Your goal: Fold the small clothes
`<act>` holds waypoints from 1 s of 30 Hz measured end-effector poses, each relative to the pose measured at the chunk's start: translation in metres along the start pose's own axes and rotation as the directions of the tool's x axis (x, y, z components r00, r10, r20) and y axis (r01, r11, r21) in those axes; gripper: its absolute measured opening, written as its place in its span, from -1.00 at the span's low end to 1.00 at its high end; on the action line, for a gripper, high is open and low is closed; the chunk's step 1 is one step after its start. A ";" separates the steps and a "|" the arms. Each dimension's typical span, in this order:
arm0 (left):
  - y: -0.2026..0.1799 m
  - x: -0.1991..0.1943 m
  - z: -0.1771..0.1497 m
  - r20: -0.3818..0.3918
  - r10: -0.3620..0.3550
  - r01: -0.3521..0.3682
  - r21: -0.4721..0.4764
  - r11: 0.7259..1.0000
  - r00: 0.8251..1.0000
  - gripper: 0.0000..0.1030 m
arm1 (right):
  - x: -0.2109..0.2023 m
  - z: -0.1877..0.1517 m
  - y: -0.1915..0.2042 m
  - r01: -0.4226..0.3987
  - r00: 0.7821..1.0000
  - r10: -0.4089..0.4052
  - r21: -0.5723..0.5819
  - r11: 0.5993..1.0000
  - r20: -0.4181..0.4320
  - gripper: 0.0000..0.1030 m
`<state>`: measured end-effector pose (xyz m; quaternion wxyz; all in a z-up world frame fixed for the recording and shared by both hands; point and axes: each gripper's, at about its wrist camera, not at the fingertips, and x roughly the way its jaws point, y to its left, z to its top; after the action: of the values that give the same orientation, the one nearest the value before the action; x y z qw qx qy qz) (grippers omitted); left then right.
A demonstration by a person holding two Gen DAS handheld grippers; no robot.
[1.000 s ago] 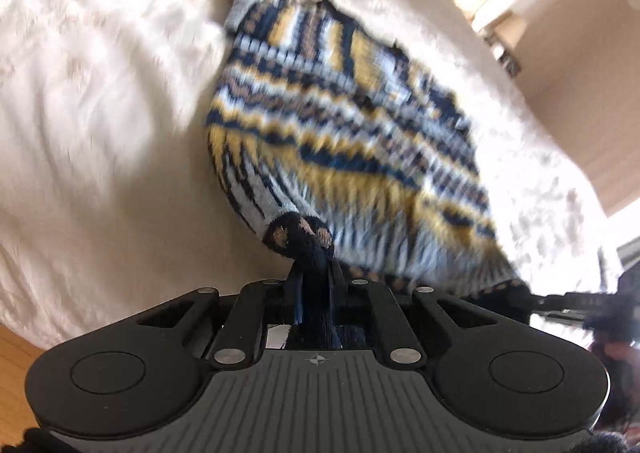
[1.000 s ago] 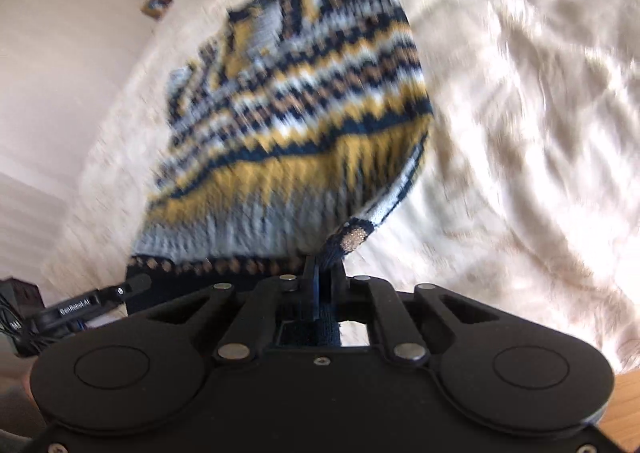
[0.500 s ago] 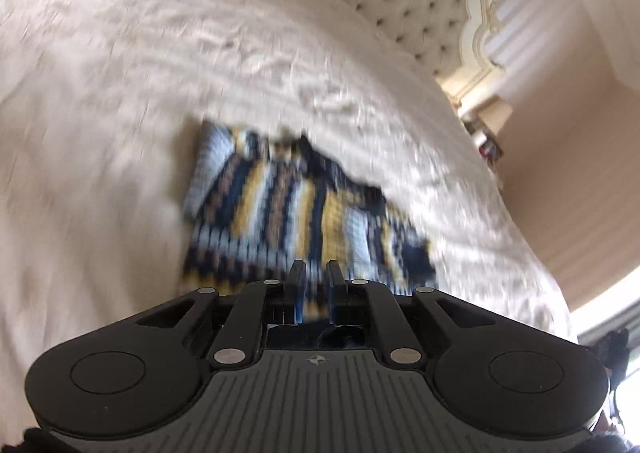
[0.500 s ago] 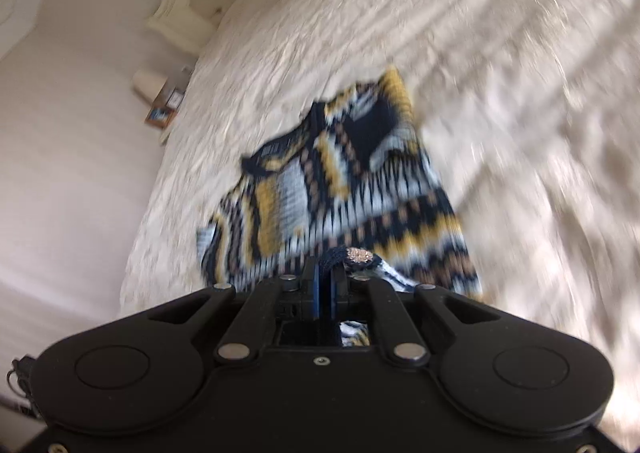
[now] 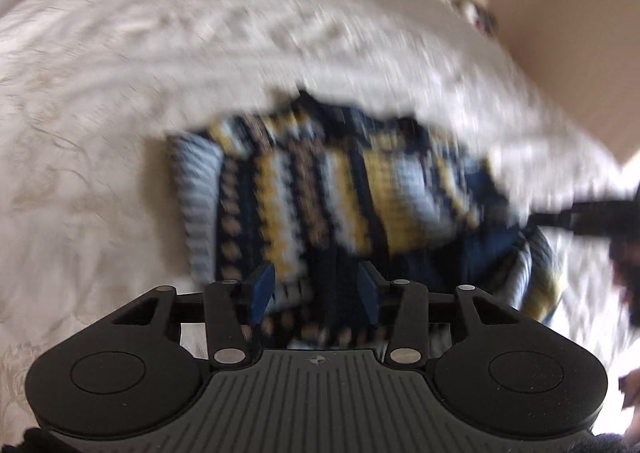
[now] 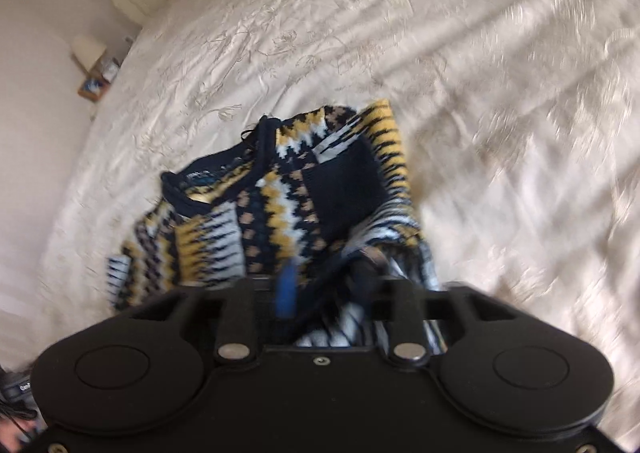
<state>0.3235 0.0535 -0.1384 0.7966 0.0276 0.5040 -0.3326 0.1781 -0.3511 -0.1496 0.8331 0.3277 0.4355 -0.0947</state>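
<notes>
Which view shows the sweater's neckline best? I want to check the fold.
The right wrist view: the sweater's dark neckline is sharp there. The left wrist view shows the sweater blurred, neckline indistinct.

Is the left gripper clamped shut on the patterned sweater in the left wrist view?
No, the left gripper stands open, its blue pads apart over the sweater lying on the bedspread.

both claws (image 5: 314, 293) opened, sweater (image 5: 320, 205) released

Bright daylight, heavy motion blur in both views, fisheye bending at the edges, glare lower right.
</notes>
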 end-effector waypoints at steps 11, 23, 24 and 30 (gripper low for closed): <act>-0.017 0.049 -0.019 -0.125 0.004 -0.006 -0.013 1.000 0.992 -0.13 | -0.008 -0.014 0.007 0.099 0.994 -0.111 -0.387 0.917 -0.009 0.30; -0.018 0.071 -0.011 -0.149 0.057 -0.059 -0.008 0.998 0.987 -0.11 | 0.044 -0.002 0.015 -0.022 0.989 -0.061 -0.545 0.838 -0.134 0.13; -0.018 0.072 -0.010 -0.146 0.059 -0.061 -0.010 0.998 0.988 -0.10 | 0.047 -0.002 0.015 -0.025 0.988 -0.061 -0.545 0.838 -0.139 0.12; -0.015 0.084 -0.006 -0.141 0.034 -0.043 -0.060 0.997 0.989 -0.06 | 0.052 -0.002 0.017 -0.040 0.986 -0.053 -0.533 0.845 -0.159 -0.18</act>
<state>0.3336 0.0018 -0.2059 0.7661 0.0356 0.5680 -0.2986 0.2158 -0.3305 -0.1839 0.8513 0.0885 0.5142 0.0551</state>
